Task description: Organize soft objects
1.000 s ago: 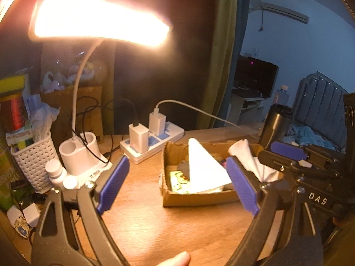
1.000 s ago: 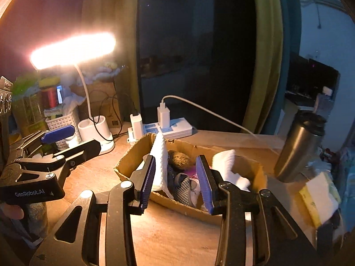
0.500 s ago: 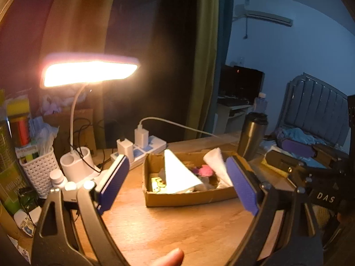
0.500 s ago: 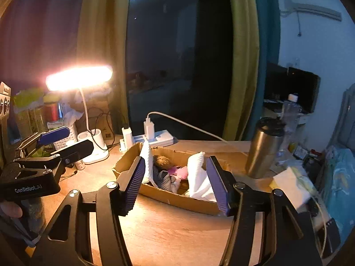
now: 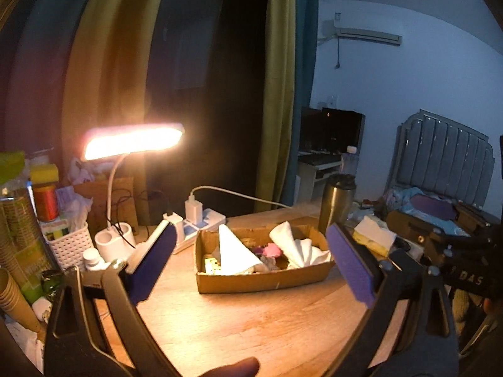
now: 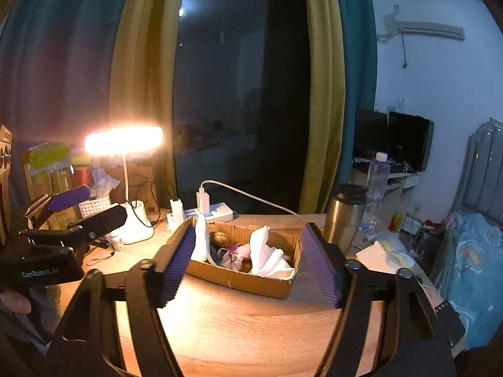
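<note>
A shallow cardboard box sits on the wooden table, holding soft things: a stiff white triangular cloth, a crumpled white cloth, a pink item, a brown fuzzy ball and a grey patterned fabric. My left gripper is open and empty, well back from the box. My right gripper is open and empty, also back from the box. Each gripper shows at the edge of the other's view.
A lit desk lamp stands at the left with a white basket and clutter. A power strip with chargers lies behind the box. A steel tumbler stands at the right, near a tissue pack.
Both grippers have pulled back and up from the box, which now looks smaller and farther. The right gripper's jaws have opened wider. Nothing in the box has moved.
</note>
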Demonstrator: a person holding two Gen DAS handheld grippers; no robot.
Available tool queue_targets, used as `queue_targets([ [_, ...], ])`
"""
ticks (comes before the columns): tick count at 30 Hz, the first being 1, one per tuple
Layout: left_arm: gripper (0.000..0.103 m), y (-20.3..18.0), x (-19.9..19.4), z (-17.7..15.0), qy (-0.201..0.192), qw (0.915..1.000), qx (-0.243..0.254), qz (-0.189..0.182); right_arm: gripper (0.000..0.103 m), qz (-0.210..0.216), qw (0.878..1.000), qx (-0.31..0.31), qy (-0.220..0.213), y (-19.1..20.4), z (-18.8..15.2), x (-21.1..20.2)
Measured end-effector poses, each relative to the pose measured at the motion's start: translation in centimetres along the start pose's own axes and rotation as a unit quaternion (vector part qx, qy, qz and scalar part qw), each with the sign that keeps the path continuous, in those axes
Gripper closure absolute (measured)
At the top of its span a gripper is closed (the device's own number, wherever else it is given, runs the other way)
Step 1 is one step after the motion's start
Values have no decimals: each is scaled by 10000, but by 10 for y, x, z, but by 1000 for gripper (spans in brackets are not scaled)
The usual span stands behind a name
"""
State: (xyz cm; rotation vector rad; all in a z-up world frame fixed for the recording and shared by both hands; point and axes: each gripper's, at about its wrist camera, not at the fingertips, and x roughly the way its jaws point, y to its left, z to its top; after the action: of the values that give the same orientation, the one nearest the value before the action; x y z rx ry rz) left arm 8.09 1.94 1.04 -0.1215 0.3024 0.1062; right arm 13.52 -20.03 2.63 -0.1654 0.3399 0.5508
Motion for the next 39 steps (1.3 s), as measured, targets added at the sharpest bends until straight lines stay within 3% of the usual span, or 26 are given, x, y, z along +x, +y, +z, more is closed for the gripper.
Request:
queue_targets([
  [12, 1, -14, -53, 8, -353, 9992, 85, 145, 25, -170, 9993, 125, -297, 4, -1, -50],
  [23, 1, -22, -88, 23, -595, 9980, 140, -149, 25, -430, 9974, 120, -572, 4, 11, -90],
  [39, 1, -30, -95, 30, -545, 9978, 325, -172, 24, -462, 9970, 191, -593, 3, 13, -92],
])
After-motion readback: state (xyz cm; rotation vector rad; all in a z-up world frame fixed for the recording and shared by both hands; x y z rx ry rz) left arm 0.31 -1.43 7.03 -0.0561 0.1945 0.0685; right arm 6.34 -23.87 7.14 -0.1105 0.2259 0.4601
